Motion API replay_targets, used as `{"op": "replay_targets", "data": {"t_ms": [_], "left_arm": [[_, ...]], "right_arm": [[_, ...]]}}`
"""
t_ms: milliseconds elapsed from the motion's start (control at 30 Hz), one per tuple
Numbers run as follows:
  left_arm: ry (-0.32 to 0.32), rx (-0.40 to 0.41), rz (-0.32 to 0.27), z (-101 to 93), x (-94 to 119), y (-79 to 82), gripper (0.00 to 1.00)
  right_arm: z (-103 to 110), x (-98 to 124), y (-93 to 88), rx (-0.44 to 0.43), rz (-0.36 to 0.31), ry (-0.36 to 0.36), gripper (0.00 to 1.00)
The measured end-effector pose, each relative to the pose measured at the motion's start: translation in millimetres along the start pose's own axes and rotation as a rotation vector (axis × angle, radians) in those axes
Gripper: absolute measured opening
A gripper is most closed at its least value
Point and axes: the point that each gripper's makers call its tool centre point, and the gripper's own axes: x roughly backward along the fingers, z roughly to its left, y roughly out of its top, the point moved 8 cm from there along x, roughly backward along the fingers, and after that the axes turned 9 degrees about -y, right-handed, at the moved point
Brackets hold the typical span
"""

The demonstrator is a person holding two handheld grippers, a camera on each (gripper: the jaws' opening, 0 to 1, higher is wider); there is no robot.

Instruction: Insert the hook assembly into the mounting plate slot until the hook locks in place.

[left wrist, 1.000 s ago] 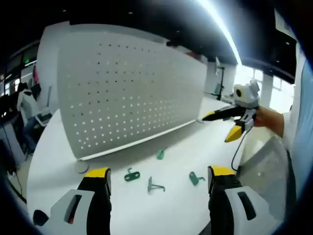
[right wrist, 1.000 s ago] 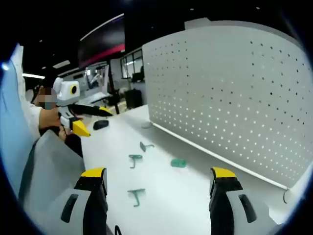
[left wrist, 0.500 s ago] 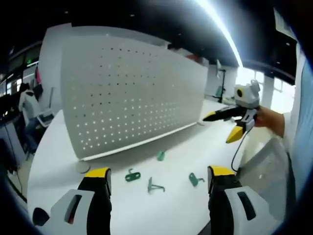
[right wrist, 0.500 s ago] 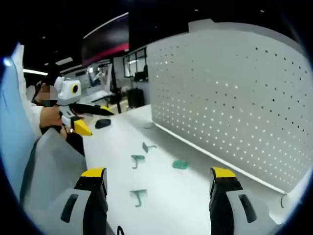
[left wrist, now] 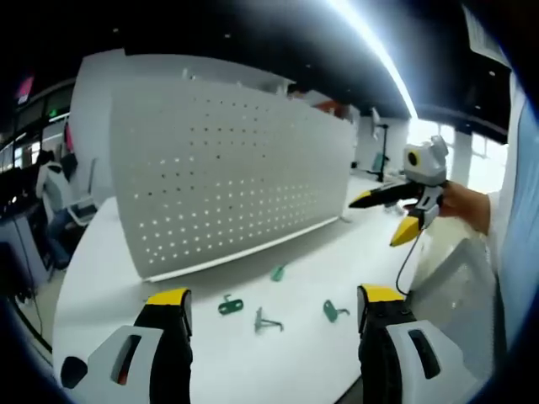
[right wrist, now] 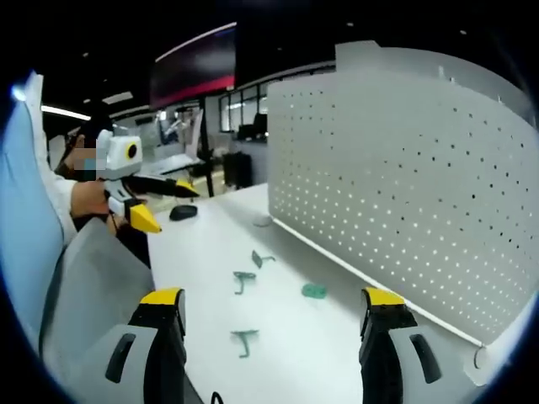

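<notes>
Hook pieces, four small green ones, lie loose on the white worktop (left wrist: 278,353) between its near edge and the upright perforated panel. In the left gripper view, nearest the left gripper (left wrist: 274,316), whose yellow-tipped jaws stand wide apart and grasp nothing, are a flat green plate hook (left wrist: 228,305), a wire hook (left wrist: 266,320) just right of it and a curled hook (left wrist: 333,311) further right. A fourth green piece (left wrist: 277,273) lies beyond them, close to the foot of the panel.

In the right gripper view the right gripper (right wrist: 268,316) likewise has its jaws spread and empty. Ahead of it on the worktop (right wrist: 337,353) lie one green hook (right wrist: 247,339) near the near edge, then a second hook (right wrist: 244,279) and a rounded green piece (right wrist: 314,291) close to the panel's foot, then a small hook (right wrist: 261,259) further off.

The white perforated mounting plate (left wrist: 227,177) stands upright along the far side of the worktop, none of the hooks touching it; it is the same board in the right gripper view (right wrist: 404,194). A dark computer mouse (right wrist: 182,212) sits further along the worktop. Each view shows the other gripper held up in a hand, clear of the worktop, its black and yellow jaws parted.
</notes>
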Motion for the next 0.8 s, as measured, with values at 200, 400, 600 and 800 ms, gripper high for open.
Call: {"op": "replay_targets", "data": {"t_ms": [200,400,600,800], "left_arm": [[-0.001,-0.007,-0.013,-6.8,6,-2.0,0.82],[0.0,-0.011,-0.025,-13.9,12,-3.6,0.82],[0.003,-0.012,-0.03,-19.7,16,-6.1,0.82],[0.012,-0.013,-0.037,-23.2,21,-7.3,0.82]], "right_arm": [[8,5,5.6,0.029,-0.007,0.002,0.85],[14,9,8.8,0.049,-0.011,0.011,0.85],[22,2,16.6,0.083,-0.021,0.042,0.84],[26,1,22.7,0.104,-0.038,0.061,0.83]]}}
